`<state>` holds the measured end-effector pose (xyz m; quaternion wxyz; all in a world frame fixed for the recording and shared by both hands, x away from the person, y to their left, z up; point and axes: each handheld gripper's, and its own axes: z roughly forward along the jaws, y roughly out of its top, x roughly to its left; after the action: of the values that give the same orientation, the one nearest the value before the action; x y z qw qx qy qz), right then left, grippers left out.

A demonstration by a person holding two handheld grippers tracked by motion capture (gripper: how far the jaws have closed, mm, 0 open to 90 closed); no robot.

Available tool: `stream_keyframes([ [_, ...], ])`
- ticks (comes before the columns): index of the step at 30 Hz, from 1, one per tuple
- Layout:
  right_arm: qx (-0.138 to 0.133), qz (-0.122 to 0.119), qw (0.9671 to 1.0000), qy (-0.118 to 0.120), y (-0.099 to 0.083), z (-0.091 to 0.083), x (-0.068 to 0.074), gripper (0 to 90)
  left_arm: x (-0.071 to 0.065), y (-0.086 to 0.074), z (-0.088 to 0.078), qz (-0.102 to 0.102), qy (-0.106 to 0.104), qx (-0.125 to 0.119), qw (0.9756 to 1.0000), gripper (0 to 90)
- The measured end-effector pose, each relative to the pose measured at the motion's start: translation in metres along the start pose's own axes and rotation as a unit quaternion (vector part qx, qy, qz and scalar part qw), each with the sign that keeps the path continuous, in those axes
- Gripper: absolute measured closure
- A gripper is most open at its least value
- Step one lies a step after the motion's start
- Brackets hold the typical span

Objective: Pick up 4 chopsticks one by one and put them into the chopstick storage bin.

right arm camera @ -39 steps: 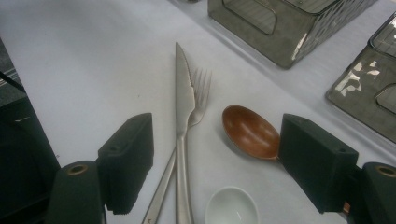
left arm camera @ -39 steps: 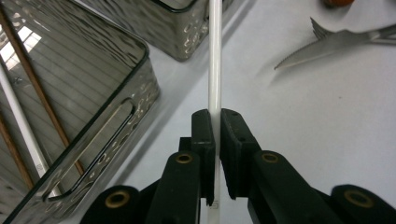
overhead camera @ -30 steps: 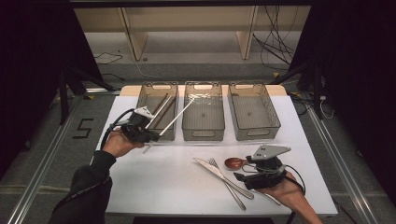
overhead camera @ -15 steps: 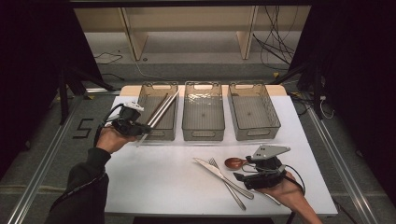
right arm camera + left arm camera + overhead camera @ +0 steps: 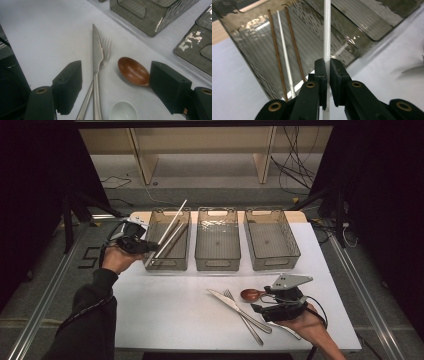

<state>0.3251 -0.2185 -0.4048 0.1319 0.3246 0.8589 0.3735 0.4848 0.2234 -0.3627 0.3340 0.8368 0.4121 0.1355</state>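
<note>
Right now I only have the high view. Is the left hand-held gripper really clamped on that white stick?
Observer: Yes. The left hand-held gripper has its pads shut on the held white chopstick.
Operator: What's in that bin?
Observer: Two brown chopsticks and a second white chopstick lie in the left bin.
Operator: Anything hidden by the right one?
Observer: The right hand-held gripper is open, with a white spoon between its jaws, near the knife and brown spoon.
</note>
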Motion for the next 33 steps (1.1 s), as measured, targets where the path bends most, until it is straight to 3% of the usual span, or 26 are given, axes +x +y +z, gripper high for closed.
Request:
stream_keyframes([
  [15, 0.0, 0.0, 1.0, 0.001, 0.0, 0.0, 0.0, 27.7, 0.021, 0.022, 0.02, -0.023, 0.017, 0.009, 0.9995, 83.8],
  [33, -0.001, 0.0, 1.0, 0.003, 0.0, 0.0, 0.001, 27.7, 0.039, 0.026, 0.038, -0.049, 0.043, 0.02, 0.9977, 83.7],
])
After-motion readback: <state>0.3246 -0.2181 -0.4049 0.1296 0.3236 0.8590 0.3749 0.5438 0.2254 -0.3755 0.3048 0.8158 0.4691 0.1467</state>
